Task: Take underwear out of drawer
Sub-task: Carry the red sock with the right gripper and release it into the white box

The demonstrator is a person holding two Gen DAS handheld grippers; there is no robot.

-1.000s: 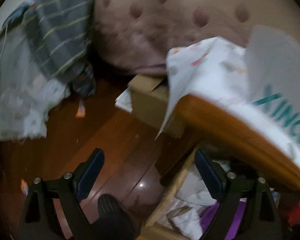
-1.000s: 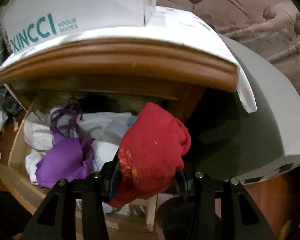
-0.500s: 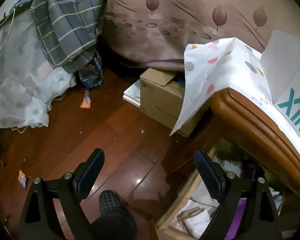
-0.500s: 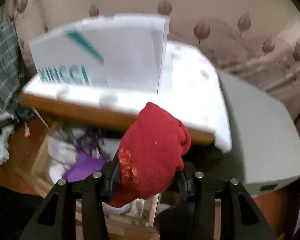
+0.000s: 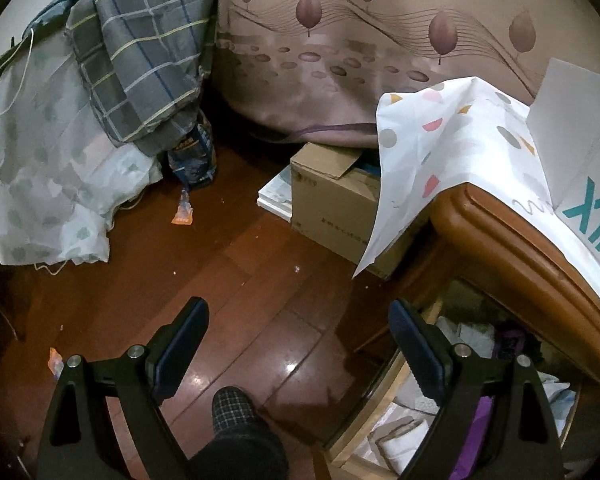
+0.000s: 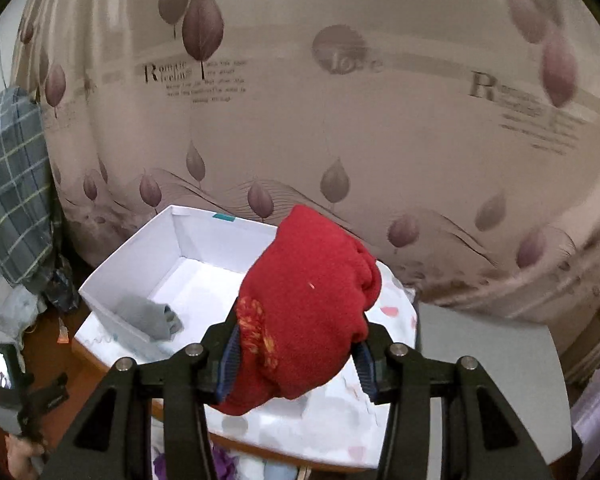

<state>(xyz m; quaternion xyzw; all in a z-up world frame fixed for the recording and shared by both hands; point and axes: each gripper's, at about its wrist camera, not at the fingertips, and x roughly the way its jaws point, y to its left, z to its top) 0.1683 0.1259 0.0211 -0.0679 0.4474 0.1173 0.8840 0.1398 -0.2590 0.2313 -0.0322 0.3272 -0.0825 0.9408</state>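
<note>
- The curtain (image 6: 380, 120) fills the back of your right view; the nightstand top (image 5: 512, 240) under its dotted cloth (image 5: 440, 152) lies below it.
- The white box (image 6: 140, 256) stands open on that cloth, with a grey garment (image 6: 152, 316) in its near corner.
- The drawer (image 5: 384, 396) is pulled out under the top, low and right in your left view — whites and a purple piece (image 5: 476, 432) are in it.
- Your right hand-held gripper (image 6: 296, 364) is clamped on the red underwear (image 6: 308, 304), held above the cloth; the box lies ahead and to its left, so this hand is the nearer one.
- Your left hand-held gripper (image 5: 300, 344) gapes wide and empty over the floor (image 5: 180, 272), the drawer just to its right.
</note>
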